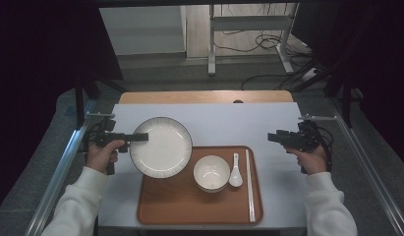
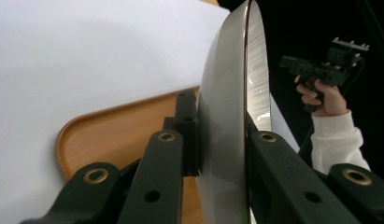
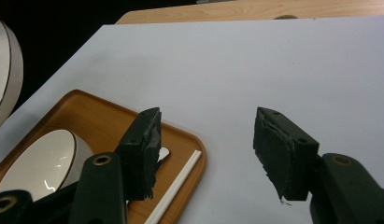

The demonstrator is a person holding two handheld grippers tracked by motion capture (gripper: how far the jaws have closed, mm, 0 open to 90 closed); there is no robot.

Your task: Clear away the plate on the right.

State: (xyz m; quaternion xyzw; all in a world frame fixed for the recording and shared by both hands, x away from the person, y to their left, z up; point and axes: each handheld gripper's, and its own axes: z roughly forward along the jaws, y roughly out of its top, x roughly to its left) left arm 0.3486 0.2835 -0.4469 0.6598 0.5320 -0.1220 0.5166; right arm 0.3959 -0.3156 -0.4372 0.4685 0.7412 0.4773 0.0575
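The left tool is clamped on the rim of a large white plate. In the high view the plate is held by its left edge, partly over the top left corner of a brown tray and partly over the white worktop. In the left gripper view the plate stands edge-on between the two black jaws, one pressing on its grey underside and the other on its ribbed, dark-lined face, with the tray showing behind it.

The right tool is held above the worktop to the right of the tray, well apart from the plate. Its jaws stand wide apart with nothing between them; in the right gripper view the right tool frames bare worktop and the tray's corner. The left gripper view also shows the right tool farther off, in a hand with a white sleeve.

On the tray, a white bowl sits near the middle, just beside the lower right edge of the plate. A white spoon lies just to the right of the bowl, and a pair of white chopsticks lies along the tray's right side. In the right gripper view the bowl is at the lower left and the chopsticks run past the left jaw.
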